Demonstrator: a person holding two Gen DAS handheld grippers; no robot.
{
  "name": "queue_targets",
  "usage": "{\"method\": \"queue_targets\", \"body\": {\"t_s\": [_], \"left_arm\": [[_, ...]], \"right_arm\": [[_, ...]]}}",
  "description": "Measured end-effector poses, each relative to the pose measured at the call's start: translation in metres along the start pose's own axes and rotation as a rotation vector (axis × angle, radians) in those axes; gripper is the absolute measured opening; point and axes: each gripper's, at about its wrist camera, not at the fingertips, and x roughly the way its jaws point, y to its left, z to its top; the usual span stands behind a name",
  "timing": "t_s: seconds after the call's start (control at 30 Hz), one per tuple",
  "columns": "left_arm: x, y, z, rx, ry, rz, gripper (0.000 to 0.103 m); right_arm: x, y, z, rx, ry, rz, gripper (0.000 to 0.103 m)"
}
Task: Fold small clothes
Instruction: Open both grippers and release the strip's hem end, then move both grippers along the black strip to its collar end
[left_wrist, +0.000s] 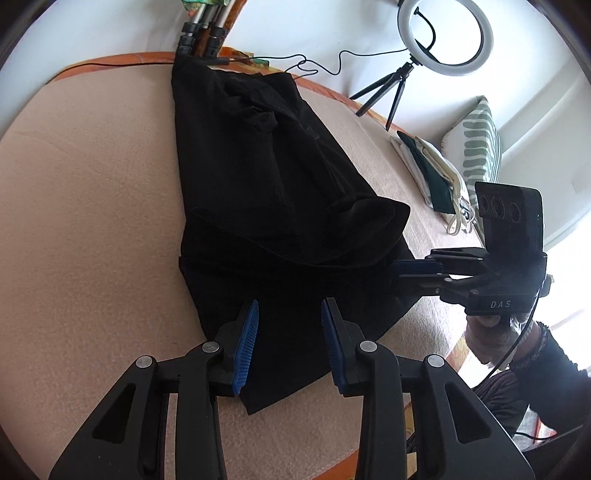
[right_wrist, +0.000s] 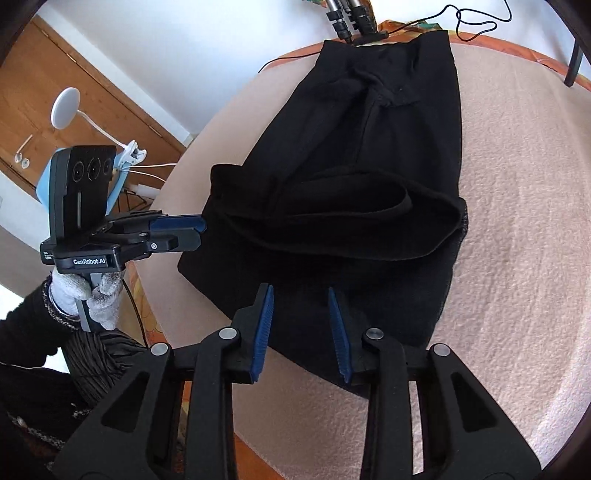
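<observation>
Claws — left (left_wrist: 290, 314), right (right_wrist: 301, 301) — part-open over black garment (left_wrist: 266, 177), gripping nothing.

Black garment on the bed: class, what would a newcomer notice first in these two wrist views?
First, the black garment lying lengthwise down the middle of the pinkish blanket, its near end partly folded back. Next, the left gripper and right gripper at that near end, blue pads apart, gripping nothing. Then the ring light on its small tripod beyond the bed.
</observation>
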Motion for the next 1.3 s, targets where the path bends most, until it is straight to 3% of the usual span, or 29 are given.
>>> {"method": "queue_targets", "body": {"t_s": [0.17, 0.3, 0.43, 0.6, 0.7, 0.83, 0.9, 1.1, 1.2, 1.3], "left_arm": [[0.009, 0.002, 0.021, -0.020, -0.070, 0.052, 0.032], [0.005, 0.010, 0.037, -0.021, -0.148, 0.128, 0.032], [-0.005, 0.024, 0.038, -0.050, -0.174, 0.144, 0.032], [-0.012, 0.040, 0.030, -0.106, -0.129, 0.128, 0.037], [-0.016, 0.043, 0.026, -0.120, -0.135, 0.143, 0.040], [-0.019, 0.044, 0.029, -0.130, -0.153, 0.182, 0.040], [-0.024, 0.044, 0.035, -0.129, -0.172, 0.185, 0.040], [-0.045, 0.055, 0.064, -0.149, -0.238, 0.185, 0.040], [-0.052, 0.056, 0.087, -0.139, -0.262, 0.189, 0.053], [-0.055, 0.059, 0.113, -0.137, -0.279, 0.183, 0.056]], "right_arm": [[0.000, -0.009, 0.020, 0.042, -0.084, -0.043, 0.032], [-0.012, -0.030, 0.038, 0.129, -0.174, -0.128, 0.033], [-0.026, -0.036, 0.042, 0.127, -0.218, -0.200, 0.033], [-0.036, -0.048, 0.037, 0.139, -0.215, -0.223, 0.044], [-0.031, -0.054, 0.038, 0.143, -0.199, -0.223, 0.044], [-0.017, -0.052, 0.042, 0.114, -0.146, -0.383, 0.044], [-0.018, -0.054, 0.045, 0.111, -0.141, -0.418, 0.044], [-0.050, -0.062, 0.058, 0.138, -0.219, -0.347, 0.044], [-0.063, -0.068, 0.071, 0.152, -0.258, -0.312, 0.044], [-0.067, -0.076, 0.094, 0.153, -0.284, -0.276, 0.044]]}}
